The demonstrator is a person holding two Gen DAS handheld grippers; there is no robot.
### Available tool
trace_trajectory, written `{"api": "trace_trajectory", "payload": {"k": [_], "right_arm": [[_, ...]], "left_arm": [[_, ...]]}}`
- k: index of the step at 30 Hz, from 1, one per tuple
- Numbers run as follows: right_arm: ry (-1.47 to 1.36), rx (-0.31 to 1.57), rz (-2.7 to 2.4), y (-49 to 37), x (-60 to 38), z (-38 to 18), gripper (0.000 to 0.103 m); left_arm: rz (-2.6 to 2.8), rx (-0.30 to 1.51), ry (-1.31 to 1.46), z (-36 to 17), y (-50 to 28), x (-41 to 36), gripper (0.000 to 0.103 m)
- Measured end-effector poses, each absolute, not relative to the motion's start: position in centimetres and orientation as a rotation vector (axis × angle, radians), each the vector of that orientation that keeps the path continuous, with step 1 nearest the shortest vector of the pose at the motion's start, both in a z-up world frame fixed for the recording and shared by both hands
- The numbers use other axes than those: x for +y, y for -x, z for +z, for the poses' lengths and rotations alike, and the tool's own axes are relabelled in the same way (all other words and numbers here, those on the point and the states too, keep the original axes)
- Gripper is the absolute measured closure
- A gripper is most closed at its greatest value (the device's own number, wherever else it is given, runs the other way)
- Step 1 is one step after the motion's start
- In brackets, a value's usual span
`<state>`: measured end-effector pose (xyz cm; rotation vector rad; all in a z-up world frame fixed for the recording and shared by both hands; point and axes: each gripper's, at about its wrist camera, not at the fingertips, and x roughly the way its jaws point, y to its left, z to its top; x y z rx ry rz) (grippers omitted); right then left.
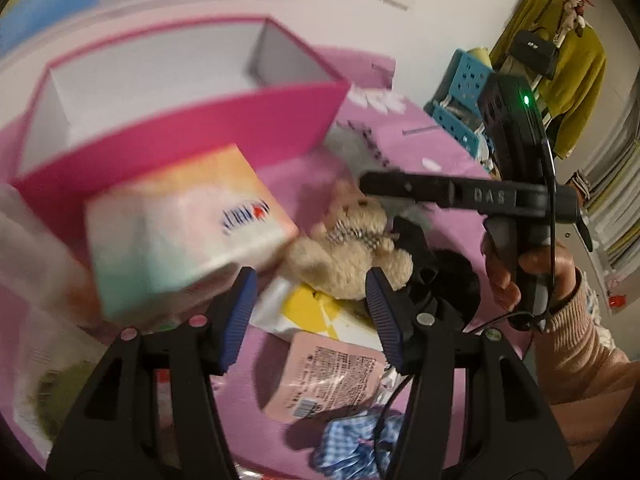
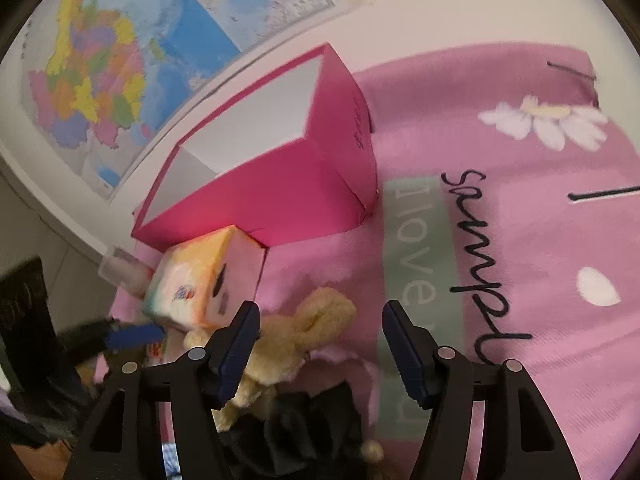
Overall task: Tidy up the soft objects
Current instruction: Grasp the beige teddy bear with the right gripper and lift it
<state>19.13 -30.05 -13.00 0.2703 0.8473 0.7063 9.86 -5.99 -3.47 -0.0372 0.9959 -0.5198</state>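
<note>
One fuzzy beige plush teddy bear [image 1: 352,256] lies on the pink printed cloth [image 2: 520,240], beside one glossy pastel tissue pack [image 1: 180,224] and one rigid open magenta cardboard box [image 1: 192,136]. Left gripper [image 1: 308,312] and right gripper [image 2: 320,340] fingers both gape wide, holding nothing.

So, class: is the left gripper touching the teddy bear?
Cannot tell. In the left wrist view the open left gripper frames the teddy bear, one finger overlapping its foot, but overlap could be depth; the right wrist view is blurred there.
</note>
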Motion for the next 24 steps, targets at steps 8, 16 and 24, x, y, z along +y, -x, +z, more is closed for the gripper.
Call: {"api": "trace_trajectory", "payload": {"k": [8,16,24], "right_arm": [[-0.321,0.874,0.778,-19.6,-30.2,-14.2,0.07],[-0.321,0.804,0.797,-18.0,-31.0,-13.3,0.091],[-0.298,0.695,0.827,-15.3,-30.9,-10.2,0.091]], "left_arm": [[-0.56,1.084,0.114,-5.7,-10.6,-6.6,0.045],[-0.603,1.091,0.161,-5.9,-11.0,-7.0,0.064],[-0.607,1.059,0.167,-4.9,-10.6,-7.1,0.065]]}}
